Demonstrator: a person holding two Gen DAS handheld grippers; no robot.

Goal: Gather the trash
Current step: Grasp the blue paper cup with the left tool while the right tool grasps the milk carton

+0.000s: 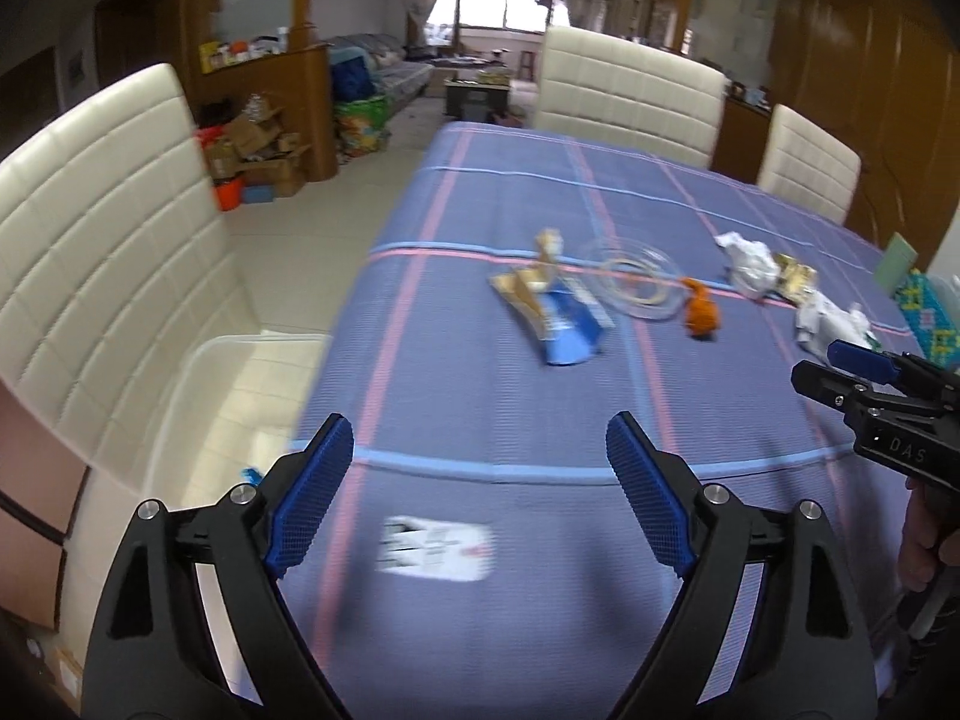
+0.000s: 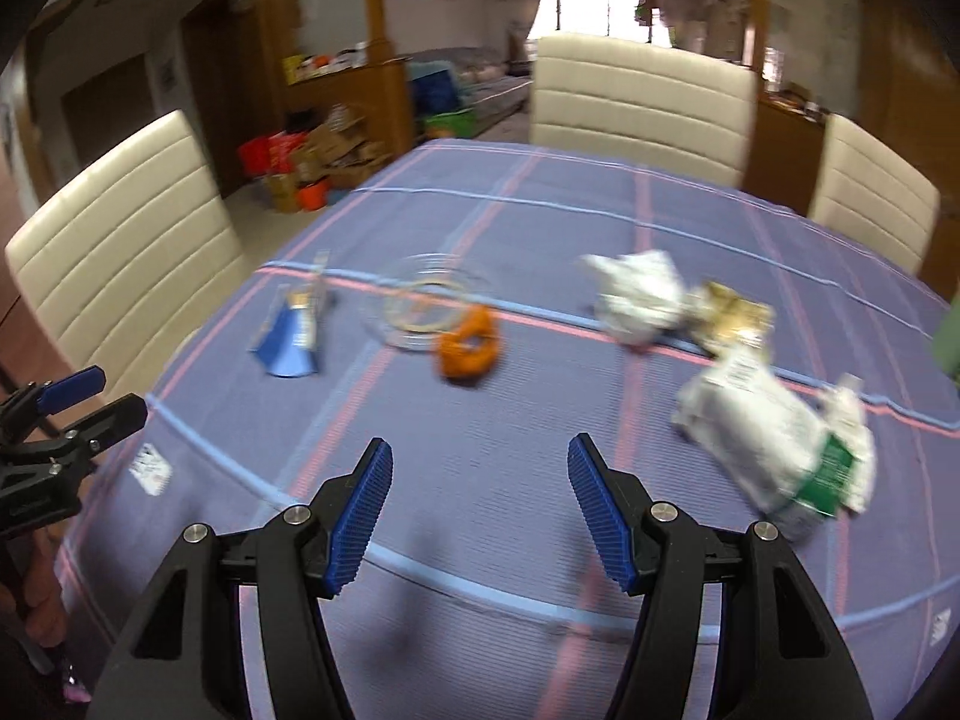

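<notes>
Table [image 1: 480, 360] under a blue plaid cloth; cream chairs [image 1: 108, 252] along its far and left edges. Mid-table trash: white-green bag [image 2: 774, 450] toward the right edge, crumpled white paper [image 2: 639, 294], blue wrapper [image 1: 564, 324], orange scrap [image 1: 701, 315]. My left tongs [image 1: 480, 492] gape wide and empty above the near edge; my right tongs [image 2: 480, 510] stand partly open, empty, touching nothing.

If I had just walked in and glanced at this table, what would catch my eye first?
Probably the litter strewn across the blue checked tablecloth: a blue snack wrapper at the left, an orange scrunchie against a clear glass dish mid-table, and crumpled white wrappers at the right. Next, the two open, empty blue-padded grippers, left gripper and right gripper, above the near edge.
</notes>
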